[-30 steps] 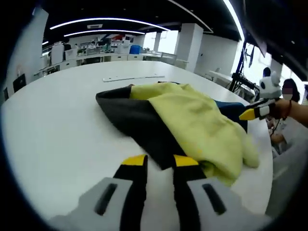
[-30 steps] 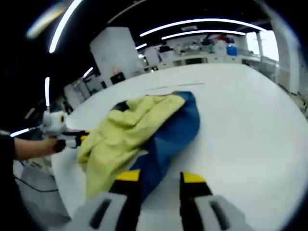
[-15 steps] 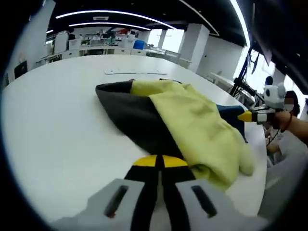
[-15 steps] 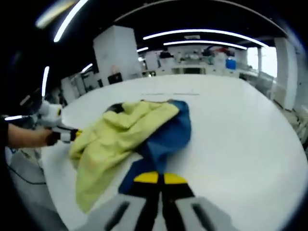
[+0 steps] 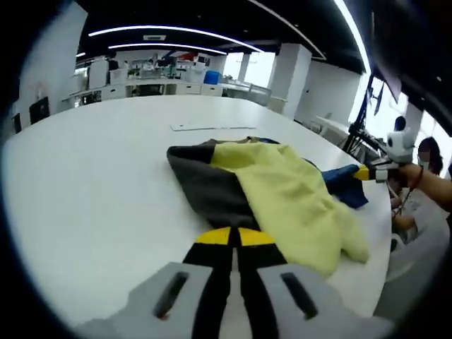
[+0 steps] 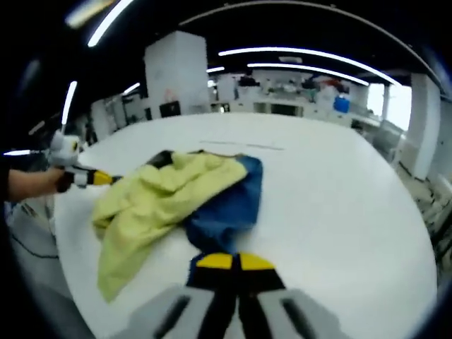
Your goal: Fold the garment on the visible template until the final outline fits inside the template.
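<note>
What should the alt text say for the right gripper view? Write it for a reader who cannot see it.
The right claw is shut on the blue edge of a crumpled yellow, blue and dark garment on a white table. At far left, the left claw meets the garment's yellow side.

This looks like a large open-plan lab or workshop hall. Long curved strip lights run across a dark ceiling, and thick white square pillars stand on the floor. The broad white table takes up the middle, and beyond it, at about 11 o'clock in the left gripper view, rows of white benches carry cluttered equipment, among it a blue bin. At 3 o'clock a dark stand with gear rises before bright windows.
</note>
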